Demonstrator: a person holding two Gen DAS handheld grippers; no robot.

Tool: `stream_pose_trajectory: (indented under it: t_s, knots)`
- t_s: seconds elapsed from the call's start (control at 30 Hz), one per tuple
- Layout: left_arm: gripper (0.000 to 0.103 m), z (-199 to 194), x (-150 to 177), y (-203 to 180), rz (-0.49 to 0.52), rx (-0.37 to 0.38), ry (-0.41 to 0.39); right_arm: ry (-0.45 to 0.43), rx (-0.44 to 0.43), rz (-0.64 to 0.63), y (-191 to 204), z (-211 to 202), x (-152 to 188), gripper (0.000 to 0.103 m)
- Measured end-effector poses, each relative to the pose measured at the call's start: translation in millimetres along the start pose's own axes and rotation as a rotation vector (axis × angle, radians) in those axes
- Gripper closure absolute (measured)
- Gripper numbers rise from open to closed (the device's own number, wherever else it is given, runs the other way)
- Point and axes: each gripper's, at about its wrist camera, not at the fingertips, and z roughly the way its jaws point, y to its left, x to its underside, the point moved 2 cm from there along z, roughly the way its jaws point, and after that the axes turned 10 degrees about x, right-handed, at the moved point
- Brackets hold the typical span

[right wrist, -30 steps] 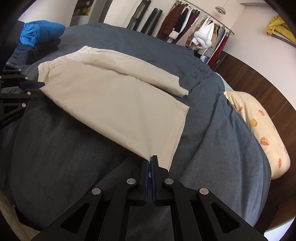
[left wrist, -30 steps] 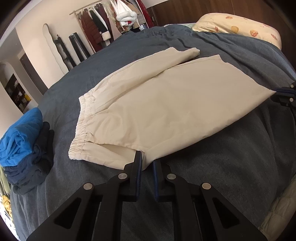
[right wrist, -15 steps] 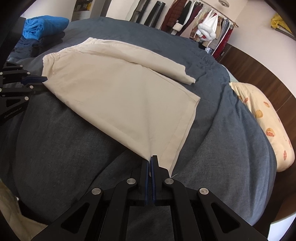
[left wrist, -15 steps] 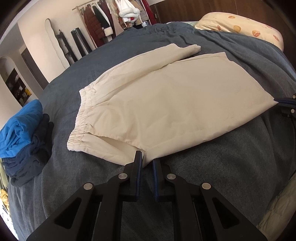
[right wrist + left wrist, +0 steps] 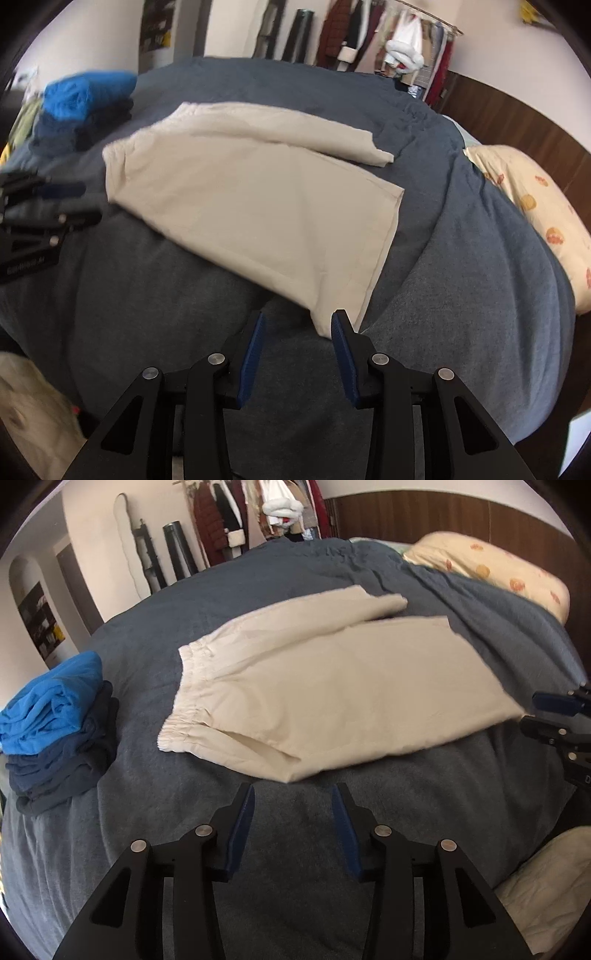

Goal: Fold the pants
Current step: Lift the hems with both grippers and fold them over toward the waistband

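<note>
No box, basket or other container shows in either view; everything lies straight on the bed's dark blue-grey quilted cover [image 5: 295,849]. The cream-coloured cotton pants [image 5: 332,694] lie flat near the middle of that cover, folded lengthwise so one leg rests over the other. Their long axis runs across the bed: the gathered elastic waistband [image 5: 181,698] points toward a stack of folded clothes, bright blue on top of navy [image 5: 55,731], and the leg hems point toward the pale yellow pillow with orange prints [image 5: 495,572]. The lower leg peeks out beyond the upper one at the hem end. The fabric is smooth, with only faint creases.

The left gripper [image 5: 293,794] hovers just off the near edge of the pants by the waist; its jaws have just been opening, stand apart, and hold nothing. The right gripper [image 5: 297,319] sits at the near hem corner; its jaws have also just been opening, and the corner lies loose beside one blue pad [image 5: 341,350], unclamped.
</note>
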Motion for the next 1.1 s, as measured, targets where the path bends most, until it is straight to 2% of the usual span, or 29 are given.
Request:
stream_pose_trajectory:
  t_s: [0.1,0.27,0.5,0.63,0.83,0.97,1.1]
  knots:
    - [0.054,-13.3,-15.2,5.9,-0.023,-0.004,-0.06,-0.012,-0.043,0.099,-15.9,-0.9,-15.8,0.066]
    - [0.048,-23.5,-42.7,11.6,0.001,-0.065,-0.154,-0.066,-0.059,0.199,-38.3,4.4,-51.9,0.066]
    - [0.045,-11.7,-70.2,30.8,-0.011,-0.11,-0.207,-0.132,-0.057,0.27,-53.9,22.4,-100.0,0.066]
    - [0.044,5.8,-88.0,49.5,-0.044,-0.119,-0.214,-0.14,-0.058,0.289,-56.4,43.7,-124.4,0.062]
    - [0.044,26.7,-117.9,79.2,-0.093,-0.126,-0.224,-0.125,-0.054,0.303,-54.5,79.4,-165.8,0.062]
    - [0.044,31.3,-147.1,93.4,-0.116,-0.112,-0.171,-0.09,-0.068,0.314,-57.6,94.2,-196.9,0.062]
    - [0.044,32.6,-181.8,98.9,-0.1,-0.078,-0.106,-0.043,-0.059,0.27,-67.3,99.5,-232.3,0.062]
